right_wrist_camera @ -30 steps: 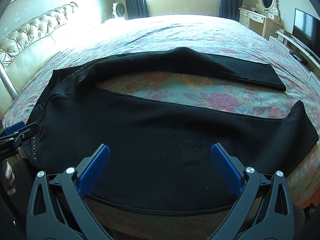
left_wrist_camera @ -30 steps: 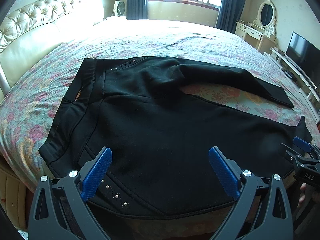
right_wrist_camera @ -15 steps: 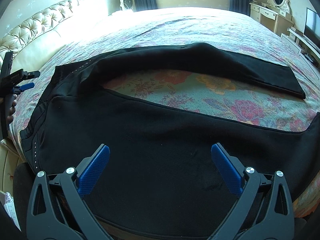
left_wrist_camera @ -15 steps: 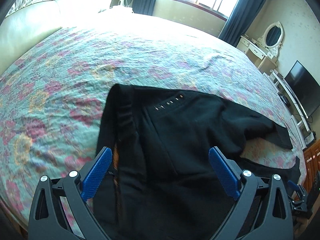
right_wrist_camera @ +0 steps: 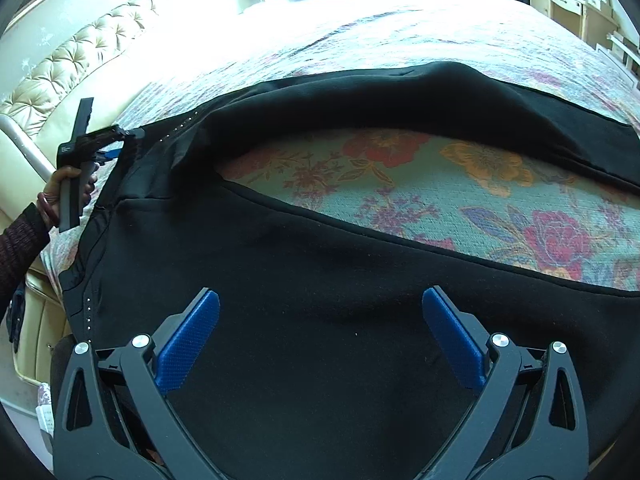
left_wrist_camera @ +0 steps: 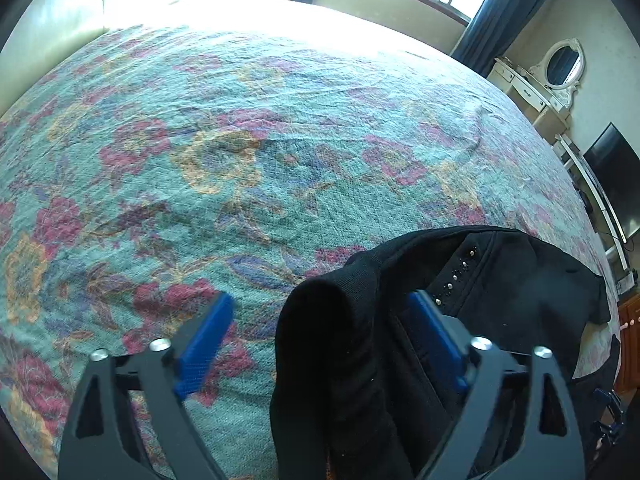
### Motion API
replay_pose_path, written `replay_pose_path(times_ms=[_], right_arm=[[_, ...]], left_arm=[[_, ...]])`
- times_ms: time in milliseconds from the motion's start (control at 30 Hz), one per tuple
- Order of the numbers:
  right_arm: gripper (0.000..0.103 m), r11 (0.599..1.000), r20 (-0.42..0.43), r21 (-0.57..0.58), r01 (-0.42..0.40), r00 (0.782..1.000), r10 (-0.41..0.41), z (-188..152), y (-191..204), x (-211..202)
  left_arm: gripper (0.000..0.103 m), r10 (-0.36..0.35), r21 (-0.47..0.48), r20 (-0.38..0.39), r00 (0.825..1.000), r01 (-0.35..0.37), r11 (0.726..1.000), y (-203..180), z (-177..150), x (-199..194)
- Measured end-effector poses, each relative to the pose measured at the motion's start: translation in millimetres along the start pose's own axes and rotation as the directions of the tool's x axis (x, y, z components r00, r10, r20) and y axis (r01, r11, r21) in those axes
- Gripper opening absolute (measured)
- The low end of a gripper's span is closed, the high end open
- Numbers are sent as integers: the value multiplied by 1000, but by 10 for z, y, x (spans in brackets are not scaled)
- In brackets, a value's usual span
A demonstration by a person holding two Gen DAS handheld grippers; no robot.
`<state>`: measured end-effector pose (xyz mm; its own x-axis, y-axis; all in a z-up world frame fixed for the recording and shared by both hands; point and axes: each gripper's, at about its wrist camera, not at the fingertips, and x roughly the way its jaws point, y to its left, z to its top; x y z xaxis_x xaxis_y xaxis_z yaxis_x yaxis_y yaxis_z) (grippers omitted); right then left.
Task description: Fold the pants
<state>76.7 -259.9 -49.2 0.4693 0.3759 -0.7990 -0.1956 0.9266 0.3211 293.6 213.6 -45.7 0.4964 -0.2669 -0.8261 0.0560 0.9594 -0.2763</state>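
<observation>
Left tongs (left_wrist_camera: pixel 316 344) closing around waistband (left_wrist_camera: pixel 320 320) of pants (right_wrist_camera: pixel 320 280) (legs unfolded on bed (left_wrist_camera: pixel 240 140)); right tongs (right_wrist_camera: pixel 320 336) apart, empty; folding barely begun.

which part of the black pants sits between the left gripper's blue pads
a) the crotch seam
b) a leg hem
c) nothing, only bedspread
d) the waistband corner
d: the left gripper is closing around the bunched waistband corner of the pants, beside the row of studs; the pads are not yet pressing on it.
</observation>
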Motion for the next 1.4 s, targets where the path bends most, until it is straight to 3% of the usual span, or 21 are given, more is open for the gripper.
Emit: replay_pose_path(times_ms=[33,167,300,400,433,500,600,733,767,800,833,967,1033,1100,1233,1333,1400], right_arm=[[101,1000,2,6,-31,1000,31,53,-28,3],[101,986,19,-11,-168,986,168,487,-185,-17],[101,976,57,-173,-131,988,142,1293,-362,71],[99,955,-22,-276,-112,994,110,1906,-509,446],[95,948,-64,-299,-107,994,92,2071,-560,612],[67,942,-163,-318,-112,985,61,2326,-673,951],[64,913,-250,-398,-91,968,-13,2490,-687,1353],[66,899,-362,-417,-133,932,-30,2435,-720,1646],[48,900,-364,-414,-136,931,-27,2446,-726,1642],[16,900,-363,-411,-147,932,-14,2461,-722,1607],[12,902,-361,-402,-156,932,0,2472,-716,1553],[9,871,-249,-482,-94,968,-34,2406,-530,1221],[9,865,-159,-499,-60,987,-24,2341,-456,918],[9,845,-59,-534,-5,998,-31,2200,-356,560],[9,777,133,-615,135,989,-67,1627,-116,-171],[9,757,182,-633,163,982,-58,1054,-6,-545],[9,731,200,-653,197,976,-84,644,97,-641]], left_arm=[[12,-24,-4,-37,999,24,1000,18,6,85],[10,-3,36,-66,998,6,999,-48,-14,177],[9,7,39,-84,996,-4,999,-42,5,214],[10,23,50,-94,995,-18,999,-50,21,247],[10,33,60,-94,995,-27,998,-64,23,258],[10,51,77,-92,994,-43,996,-91,30,281],[12,60,85,-88,994,-52,995,-98,30,300],[12,26,69,-97,995,-20,997,-43,51,308],[12,12,51,-104,995,-6,999,-16,62,309],[12,-5,28,-109,994,8,1000,16,69,306],[10,-19,5,-111,994,20,1000,42,77,296],[7,-5,34,-57,998,7,999,-43,48,162],[6,-52,23,14,999,52,998,-47,29,-41],[6,-131,2,91,987,131,991,-22,2,-305],[7,-221,39,193,956,218,975,-54,-219,-848],[7,-287,48,235,929,284,958,-70,-516,-1181],[7,-308,62,240,921,302,951,-104,-750,-1336]])
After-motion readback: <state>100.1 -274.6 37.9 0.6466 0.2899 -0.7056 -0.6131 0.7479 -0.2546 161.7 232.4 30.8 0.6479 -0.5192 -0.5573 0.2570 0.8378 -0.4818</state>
